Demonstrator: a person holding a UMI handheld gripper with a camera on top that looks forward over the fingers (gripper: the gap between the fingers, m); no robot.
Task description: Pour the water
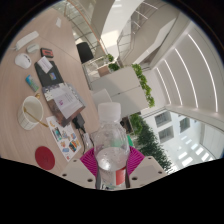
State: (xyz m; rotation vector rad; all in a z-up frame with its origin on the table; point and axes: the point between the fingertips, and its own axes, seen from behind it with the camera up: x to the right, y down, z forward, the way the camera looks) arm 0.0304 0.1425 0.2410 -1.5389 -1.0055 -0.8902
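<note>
A clear plastic water bottle [111, 137] with a white cap [108, 109] and a red label band stands up between my fingers. Both magenta pads [90, 160] press against its sides, so my gripper [112, 162] is shut on it. The bottle is lifted high, with the room seen far below and tilted. I see no cup or other vessel that I can name with certainty.
Far below to the left lie desks with clutter: a red round object [43, 156], white boxes [62, 98], a dark chair [85, 51]. Green plants [147, 88] line a white railing beside large windows on the right.
</note>
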